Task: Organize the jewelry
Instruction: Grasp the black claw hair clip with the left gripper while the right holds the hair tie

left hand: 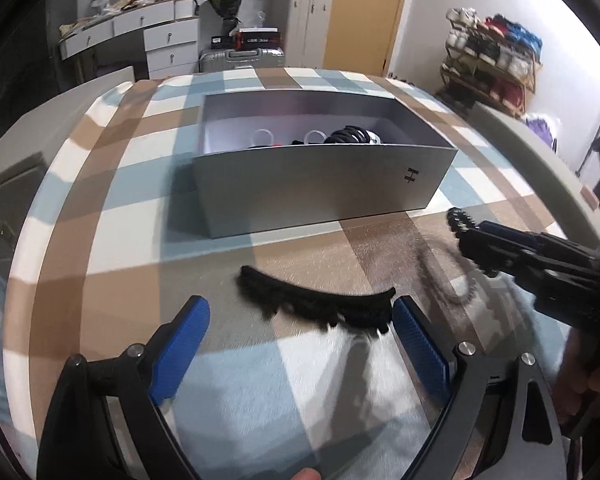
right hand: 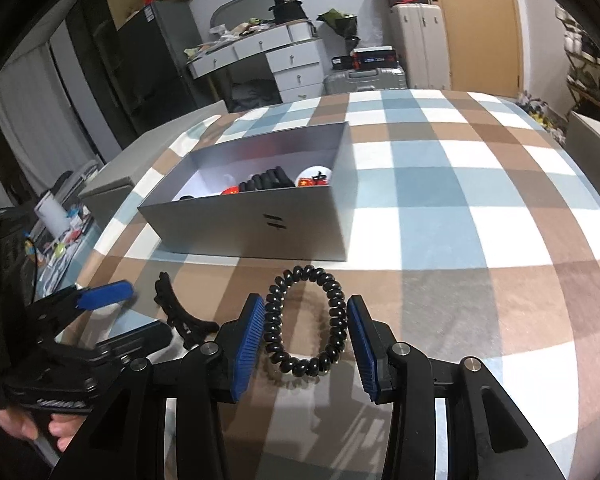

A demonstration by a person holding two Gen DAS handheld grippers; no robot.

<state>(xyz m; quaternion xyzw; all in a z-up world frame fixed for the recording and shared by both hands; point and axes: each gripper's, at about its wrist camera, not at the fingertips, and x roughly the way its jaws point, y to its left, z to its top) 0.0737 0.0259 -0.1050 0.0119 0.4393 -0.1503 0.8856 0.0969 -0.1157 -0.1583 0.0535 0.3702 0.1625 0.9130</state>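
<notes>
A grey open box (left hand: 320, 184) stands on the checked cloth and holds white rings, red pieces and black coiled bands; it also shows in the right wrist view (right hand: 260, 224). A black curved hair clip (left hand: 320, 304) lies on the cloth just ahead of my open left gripper (left hand: 300, 316), between its blue pads; it shows in the right wrist view (right hand: 180, 316) too. A black spiral band (right hand: 306, 320) hangs or lies between the pads of my right gripper (right hand: 306, 320), jaws narrowly apart around it. In the left wrist view the band (left hand: 460, 220) sticks out of the right gripper's tip.
The checked cloth (right hand: 460, 240) covers a rounded table. A side table with clutter (right hand: 60, 232) stands to the left. Drawers, suitcases (left hand: 300, 28) and a shoe rack (left hand: 496, 60) stand behind.
</notes>
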